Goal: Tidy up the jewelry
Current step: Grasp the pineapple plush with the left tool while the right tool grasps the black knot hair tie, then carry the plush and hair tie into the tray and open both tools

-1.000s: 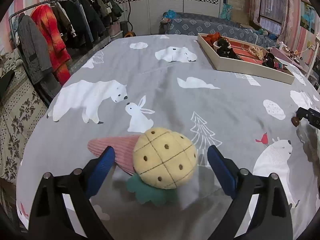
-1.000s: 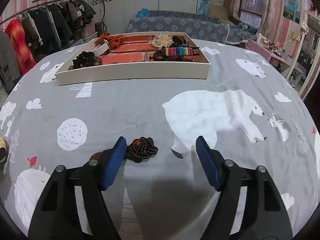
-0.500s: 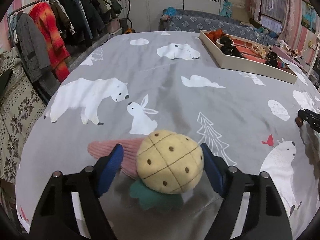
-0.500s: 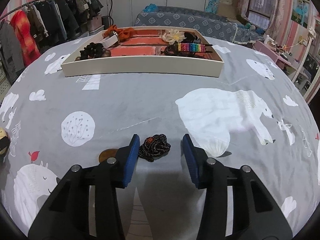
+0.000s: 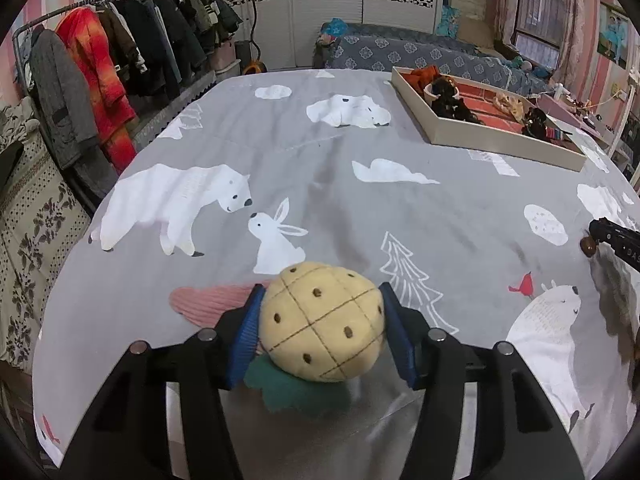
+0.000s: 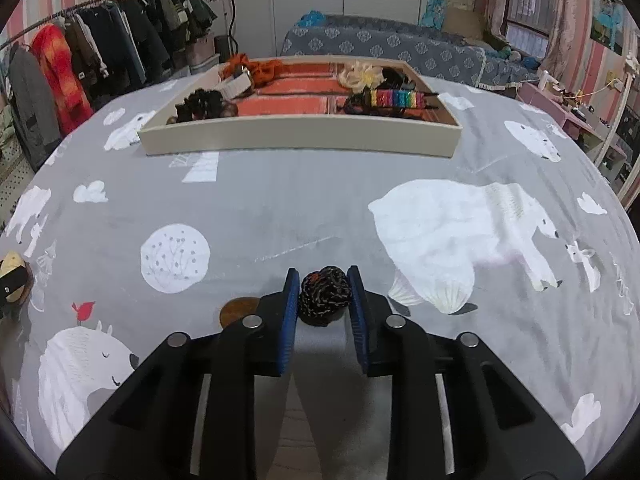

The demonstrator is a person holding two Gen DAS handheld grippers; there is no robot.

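My left gripper (image 5: 320, 320) is shut on a yellow plush pineapple ornament (image 5: 322, 326) with a green leaf base and a pink ribbed piece (image 5: 212, 304) beside it, on the grey animal-print cloth. My right gripper (image 6: 323, 294) is shut on a dark braided hair tie (image 6: 325, 294); a brown disc (image 6: 236, 310) lies just left of it. The cream jewelry tray (image 6: 300, 136) with red lining stands farther back and holds several hair accessories; it also shows in the left wrist view (image 5: 500, 142).
A clothes rack (image 5: 104, 80) with coats stands off the left edge. A blue patterned sofa (image 6: 400, 48) and white wardrobe are behind. The right gripper's tip (image 5: 612, 238) shows at the left wrist view's right edge.
Both grippers have closed: the left onto the pineapple ornament, the right onto the dark hair tie. Both have also moved slightly forward.
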